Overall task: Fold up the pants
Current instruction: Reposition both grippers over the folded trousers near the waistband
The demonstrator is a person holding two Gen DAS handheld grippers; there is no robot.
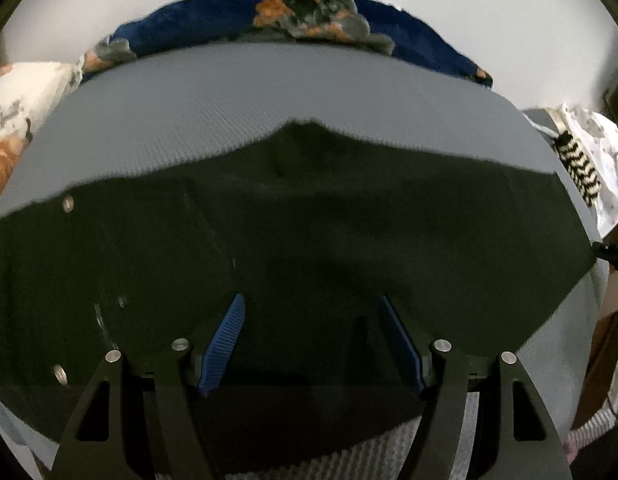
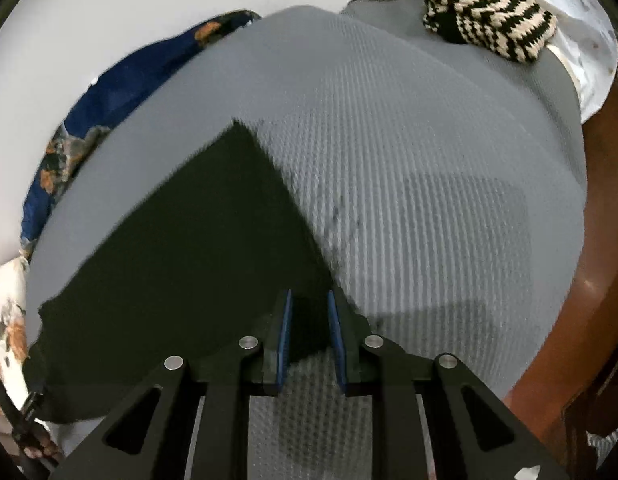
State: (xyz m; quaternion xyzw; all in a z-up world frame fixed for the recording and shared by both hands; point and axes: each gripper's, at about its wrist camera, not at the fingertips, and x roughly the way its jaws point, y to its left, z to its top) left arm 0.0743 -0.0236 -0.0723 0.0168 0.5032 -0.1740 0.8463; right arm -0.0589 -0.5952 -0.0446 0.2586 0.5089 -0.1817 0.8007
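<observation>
- Dark pants lie flat on the grey textured bed cover, spread right under and ahead of the left gripper, whose jaws stand wide with nothing between them, only cloth below.
- Over on the other side, the right gripper sits at the pants' near corner, jaws narrow; the dark cloth shows in the gap, but whether the pads actually pinch it I cannot tell.
- From that right gripper the pants' edge runs ahead and to the left up to a sharp far corner; to the right of it, bare grey cover, plenty of open room.
- Ahead of the left gripper the pants' far edge rises to a small peak, with a band of bare cover beyond.
- Small pale round spots on the cloth to the left of the left gripper, buttons or rivets, too blurred to say.
- Pants run out of sight at the left gripper's left side.
- A striped black-and-cream knit piece lies far ahead and right of the right gripper, well apart from the pants.
- A blue patterned blanket lines the far side against a plain pale wall; reddish-brown floor to the right.
</observation>
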